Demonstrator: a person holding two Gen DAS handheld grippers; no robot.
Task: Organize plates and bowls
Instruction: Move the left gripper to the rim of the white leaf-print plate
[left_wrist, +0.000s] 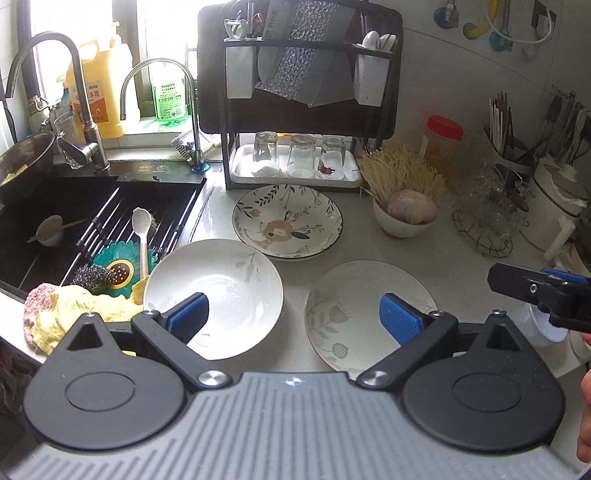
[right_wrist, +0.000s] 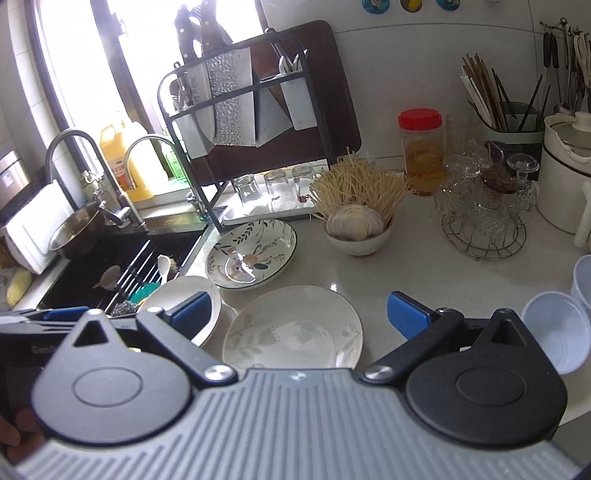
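Note:
Three dishes lie on the white counter. A deep white bowl (left_wrist: 221, 291) (right_wrist: 173, 295) sits nearest the sink. A flat white plate with grey leaves (left_wrist: 354, 310) (right_wrist: 295, 328) lies to its right. Behind them rests a floral plate with a dark rim (left_wrist: 288, 219) (right_wrist: 251, 254). My left gripper (left_wrist: 293, 317) hovers open above the gap between bowl and leaf plate, holding nothing. My right gripper (right_wrist: 299, 314) hangs open over the leaf plate, also holding nothing; its side shows at the right edge of the left wrist view.
A black sink (left_wrist: 74, 206) with spoon, sponge and scrubber lies left. A dish rack (left_wrist: 295, 110) with upturned glasses stands behind. A small bowl of garlic and noodles (left_wrist: 402, 214), a wire glass holder (right_wrist: 484, 221), a red-lidded jar (right_wrist: 421, 147) and white plastic cups (right_wrist: 557, 332) fill the right.

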